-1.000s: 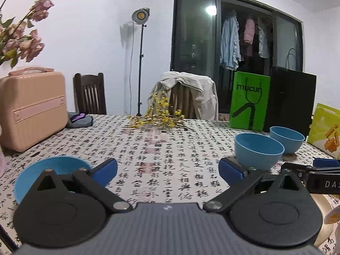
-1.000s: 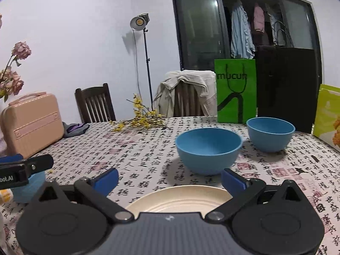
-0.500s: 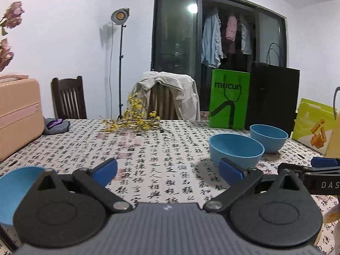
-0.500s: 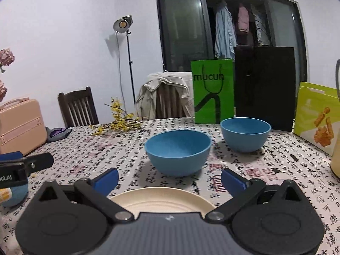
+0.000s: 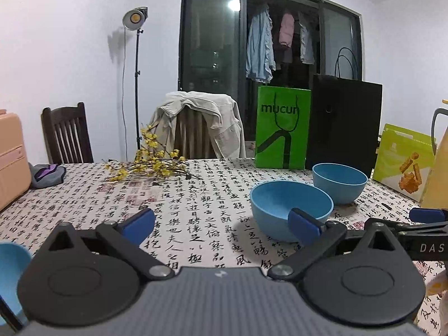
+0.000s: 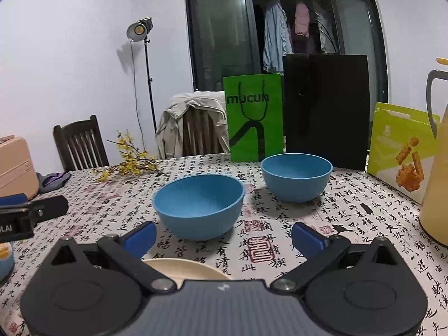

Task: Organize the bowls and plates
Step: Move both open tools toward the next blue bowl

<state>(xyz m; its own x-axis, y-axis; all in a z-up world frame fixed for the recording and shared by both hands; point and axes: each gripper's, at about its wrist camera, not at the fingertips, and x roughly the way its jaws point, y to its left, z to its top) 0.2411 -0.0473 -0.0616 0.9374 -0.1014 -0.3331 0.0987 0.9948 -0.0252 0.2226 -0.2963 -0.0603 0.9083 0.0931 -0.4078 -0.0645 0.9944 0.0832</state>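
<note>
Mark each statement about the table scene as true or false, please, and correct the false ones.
1. Two blue bowls stand apart on the tablecloth, the near blue bowl and the far blue bowl. True.
2. The right gripper holds a bowl. False: its jaws are open and empty.
3. A cream plate lies just below the right gripper. True.
4. The green bag lies flat. False: it stands upright behind the bowls.
5. The left gripper has open jaws. True.
</note>
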